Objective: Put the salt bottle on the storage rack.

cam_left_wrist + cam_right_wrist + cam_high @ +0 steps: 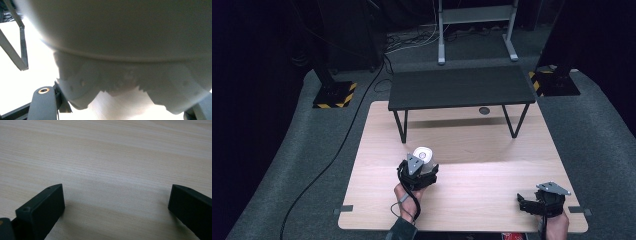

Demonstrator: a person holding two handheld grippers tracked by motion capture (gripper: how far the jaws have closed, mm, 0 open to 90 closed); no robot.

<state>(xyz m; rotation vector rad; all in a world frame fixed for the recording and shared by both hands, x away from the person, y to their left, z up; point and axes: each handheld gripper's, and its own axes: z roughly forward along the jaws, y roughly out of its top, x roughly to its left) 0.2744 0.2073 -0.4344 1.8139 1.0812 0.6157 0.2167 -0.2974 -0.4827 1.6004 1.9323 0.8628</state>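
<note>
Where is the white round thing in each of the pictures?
High view: the white round object sits mid-table, held at the left gripper.
Left gripper view: it is the big pale shape across the top, very close.
Right gripper view: wooden table between open jaws, no white object.
Shared landmark: the wooden table.

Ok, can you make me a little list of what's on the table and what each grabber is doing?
table: light wooden top
held thing: white rounded object, too close and blurred in the left gripper view to name
left gripper: shut on the white rounded object, near the table's middle
right gripper: jaws wide apart, nothing between them, bare wood below
right gripper's place: near corner of the table on the person's right
far end: small black shelf standing on thin legs
</note>
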